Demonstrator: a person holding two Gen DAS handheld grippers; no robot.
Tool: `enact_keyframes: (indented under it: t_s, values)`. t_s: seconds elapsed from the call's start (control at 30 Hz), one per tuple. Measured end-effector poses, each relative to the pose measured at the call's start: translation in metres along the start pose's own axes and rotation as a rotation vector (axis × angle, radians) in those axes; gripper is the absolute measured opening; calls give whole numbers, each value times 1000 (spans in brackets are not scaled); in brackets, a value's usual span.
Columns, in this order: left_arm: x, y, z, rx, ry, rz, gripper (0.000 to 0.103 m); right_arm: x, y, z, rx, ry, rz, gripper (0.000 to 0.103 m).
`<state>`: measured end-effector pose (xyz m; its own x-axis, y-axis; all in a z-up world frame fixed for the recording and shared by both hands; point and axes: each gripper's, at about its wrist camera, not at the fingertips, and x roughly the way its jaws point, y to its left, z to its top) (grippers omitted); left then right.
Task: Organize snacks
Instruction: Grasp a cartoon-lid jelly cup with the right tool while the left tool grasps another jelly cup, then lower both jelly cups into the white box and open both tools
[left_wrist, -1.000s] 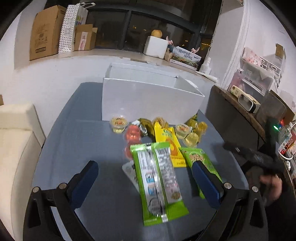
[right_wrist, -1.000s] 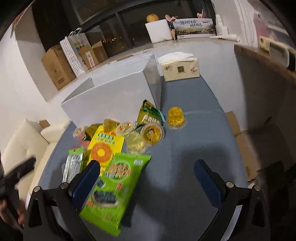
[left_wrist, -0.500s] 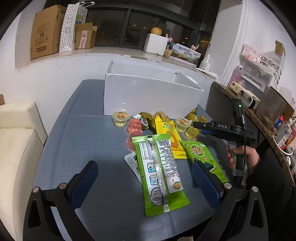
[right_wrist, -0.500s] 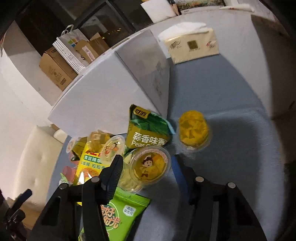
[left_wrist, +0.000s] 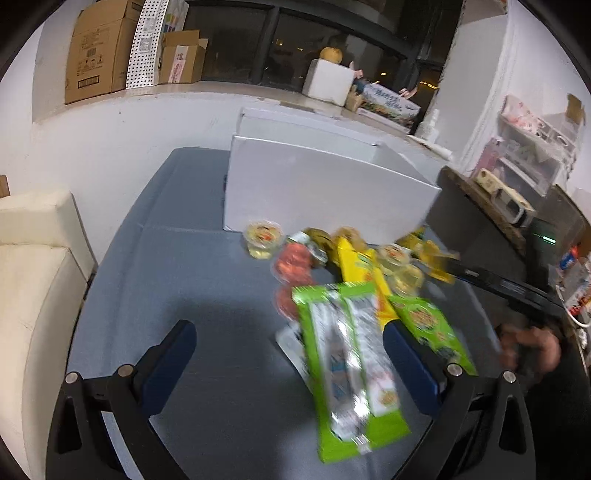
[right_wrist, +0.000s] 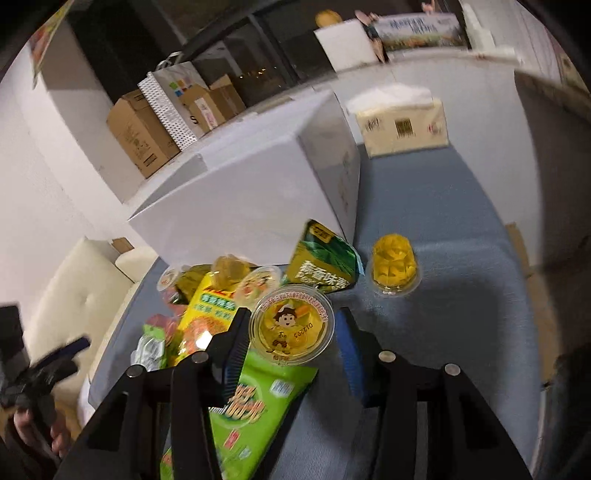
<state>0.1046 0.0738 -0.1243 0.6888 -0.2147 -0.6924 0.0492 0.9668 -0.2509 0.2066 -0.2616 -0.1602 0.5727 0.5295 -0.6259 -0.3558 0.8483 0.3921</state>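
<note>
On the blue table (right_wrist: 443, 229), right tongs (right_wrist: 291, 334), just closing, apparently grip the jelly cup (right_wrist: 291, 328)

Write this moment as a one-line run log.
right gripper: just closing, gripping jelly cup | left gripper: open, empty | white box: waiting

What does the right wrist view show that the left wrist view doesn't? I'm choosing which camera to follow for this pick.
Only the right wrist view shows the right gripper closing around the jelly cup with the cartoon lid, plus the tissue box beyond. Only the left wrist view shows the left gripper open above the long green packet. Both show the white box and the yellow packet.
</note>
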Motion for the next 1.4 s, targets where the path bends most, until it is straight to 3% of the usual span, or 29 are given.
enact_keyframes:
  t_s: [0.17,0.3,0.5,0.57,0.7,0.73,0.9,1.2,1.4]
  values:
    - [42,10,33,16,18,61,103,-37,18,-11,-18,-48,5,51]
    - [79,16,52,26,51,58,103,-62,29,-22,-8,-86,28,51]
    - [122,21,67,-13,96,116,101,-71,40,-27,-33,-84,13,51]
    - [132,21,69,-29,106,110,90,-70,41,-29,-34,-76,14,51]
    - [139,24,71,-90,127,56,48,-66,42,-31,-29,-66,24,51]
    - [139,23,70,-82,128,61,48,-66,44,-31,-30,-67,24,51]
    - [123,24,67,-79,99,24,48,-65,53,-30,-54,-68,41,51]
    - [31,-15,54,40,-82,-30,48,-57,75,-16,-93,-89,58,51]
    - [-3,-32,94,111,-180,-55,48,-43,91,26,-140,-127,58,51]
